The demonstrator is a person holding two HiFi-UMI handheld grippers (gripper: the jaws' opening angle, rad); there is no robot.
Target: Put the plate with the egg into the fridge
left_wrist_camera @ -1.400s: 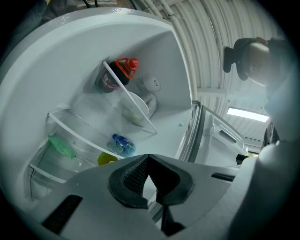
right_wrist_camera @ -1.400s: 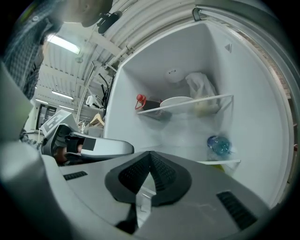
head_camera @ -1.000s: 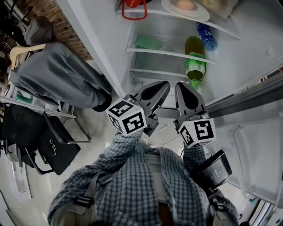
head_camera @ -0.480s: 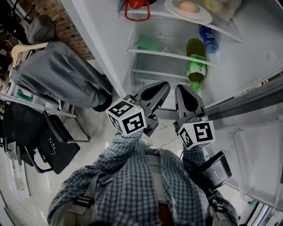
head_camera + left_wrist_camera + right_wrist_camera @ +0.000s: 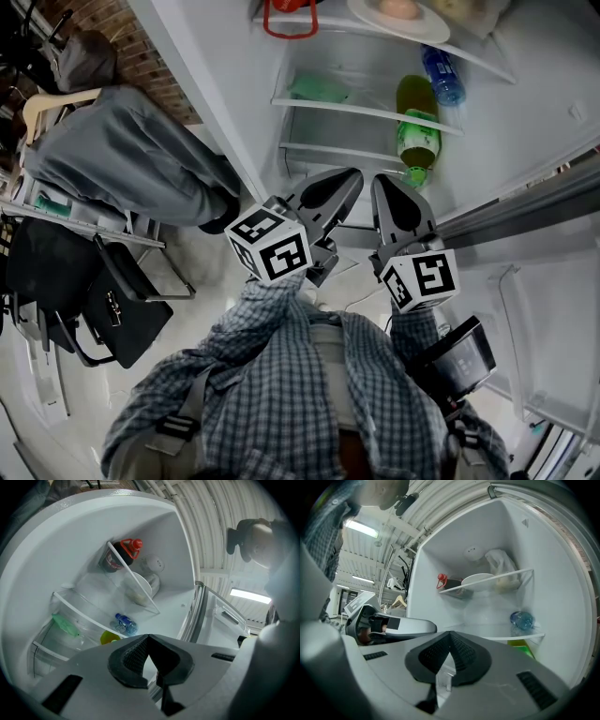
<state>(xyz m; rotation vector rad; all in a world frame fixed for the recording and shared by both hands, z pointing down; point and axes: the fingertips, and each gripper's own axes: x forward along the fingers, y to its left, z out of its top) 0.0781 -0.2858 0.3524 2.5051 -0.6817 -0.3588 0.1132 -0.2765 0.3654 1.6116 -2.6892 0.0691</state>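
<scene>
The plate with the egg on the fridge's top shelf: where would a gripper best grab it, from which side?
Probably the front rim of the plate, coming in level from the front. It lies flat, the egg sits in its middle, and a red-capped bottle and a bag crowd its sides.

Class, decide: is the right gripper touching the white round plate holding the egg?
Apart. The head view shows the right gripper low before the open fridge, with shelves between it and the white round plate.
</scene>
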